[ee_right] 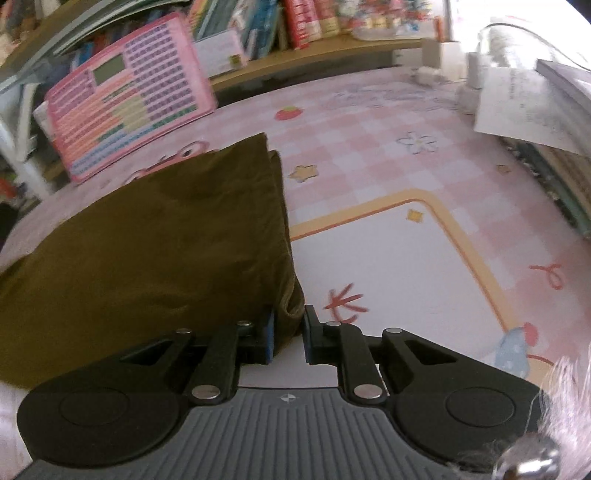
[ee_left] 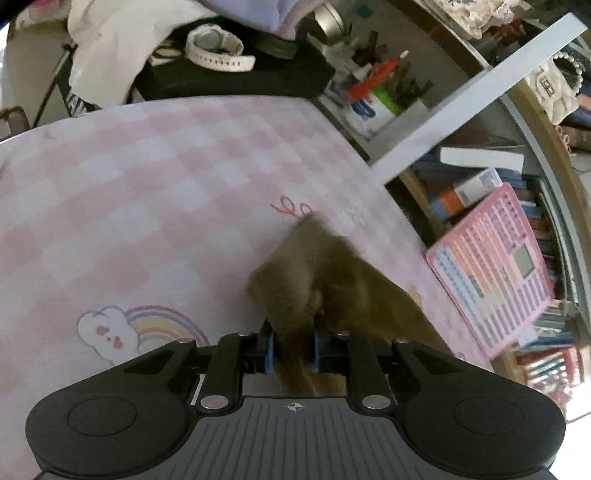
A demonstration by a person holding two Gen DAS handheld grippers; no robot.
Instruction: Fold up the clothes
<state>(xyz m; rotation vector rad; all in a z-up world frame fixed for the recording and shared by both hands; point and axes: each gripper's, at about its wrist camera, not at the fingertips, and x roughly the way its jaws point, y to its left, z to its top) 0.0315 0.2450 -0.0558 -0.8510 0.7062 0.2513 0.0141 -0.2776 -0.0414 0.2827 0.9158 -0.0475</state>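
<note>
In the left wrist view, the left gripper [ee_left: 293,350] was pinched on a bunched fold of the olive-brown cloth [ee_left: 314,280], its blue pads [ee_left: 269,350] pressing the fabric from both sides. From that grip the cloth ran forward and to the right over the pink checked mat [ee_left: 147,206], one blurred corner lifted toward a red squiggle printed there. A rainbow-and-cloud print [ee_left: 122,332] lay on the mat just left of the gripper. Past the mat's far edge sat a black box [ee_left: 236,79] with a white watch [ee_left: 216,50] on top, a pale garment [ee_left: 110,44] heaped beside it. To the right, a pink keyboard toy [ee_left: 498,269] leaned against shelves of books [ee_left: 546,354], and a cup of pens [ee_left: 376,99] stood on a higher shelf. In the right wrist view, the right gripper [ee_right: 288,338] was nipped on the near right corner of the same cloth [ee_right: 155,251]; the fabric edge sat squeezed between its fingers. The cloth spread away to the left as a broad doubled panel, its right edge showing two layers, raised off the mat [ee_right: 369,147] near the gripper. A white panel with a yellow border [ee_right: 399,254] was printed on the mat to the right of the cloth. The keyboard toy [ee_right: 129,110] stood propped beyond the cloth against a bookshelf [ee_right: 314,22], and a stack of papers [ee_right: 524,107] lay at the far right edge of the mat. A fuzzy pale sleeve [ee_right: 565,387] showed at the lower right corner.
</note>
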